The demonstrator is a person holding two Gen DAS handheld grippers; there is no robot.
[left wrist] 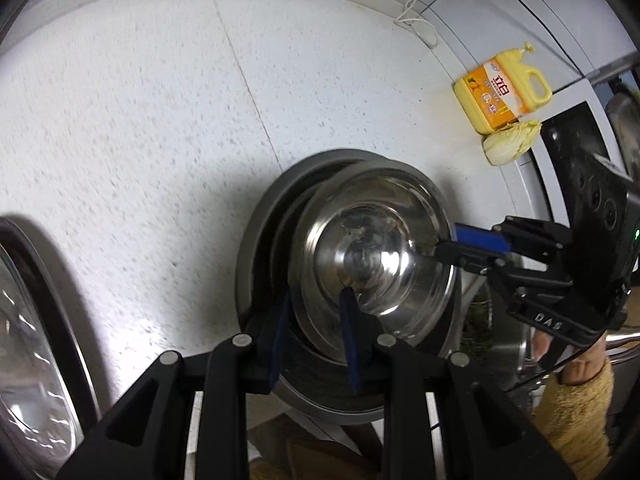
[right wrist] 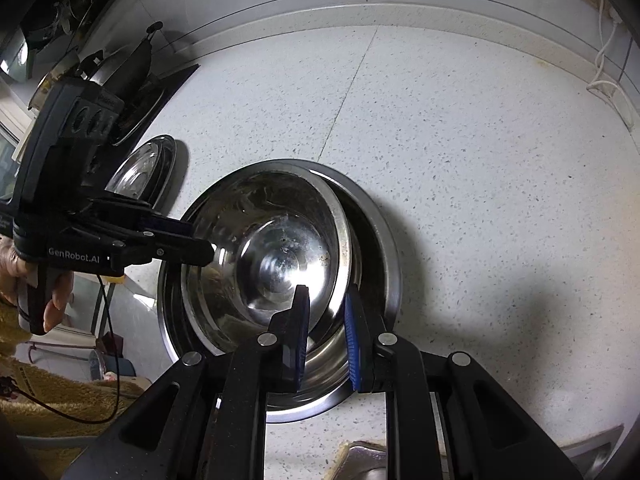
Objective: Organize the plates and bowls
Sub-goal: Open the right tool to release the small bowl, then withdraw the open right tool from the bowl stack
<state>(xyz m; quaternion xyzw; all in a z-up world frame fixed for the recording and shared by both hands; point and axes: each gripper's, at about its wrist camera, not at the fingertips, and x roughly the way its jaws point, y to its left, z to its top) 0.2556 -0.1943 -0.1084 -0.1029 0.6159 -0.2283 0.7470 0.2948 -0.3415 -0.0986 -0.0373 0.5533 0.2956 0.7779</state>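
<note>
your two wrist cameras look steeply down along their fingers from close above the counter (right wrist: 480,160), facing each other from opposite sides, and both take in the same steel bowl (left wrist: 376,240) and the other gripper.

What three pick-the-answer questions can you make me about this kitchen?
1. Where is the cabbage?
A) on the floor
B) beside the bottle
C) in a claw

2. What colour is the bottle?
A) yellow
B) green
C) red

3. How is the bowl now?
A) upside down
B) lying flat, untouched
C) gripped at its rim by both claws

Answers:
1 B: the cabbage lies right by the bottle's base.
2 A: its body and cap are yellow.
3 C: the left claw and right claw pinch opposite sides of the rim, and the bowl sits tilted in the basin.
</note>
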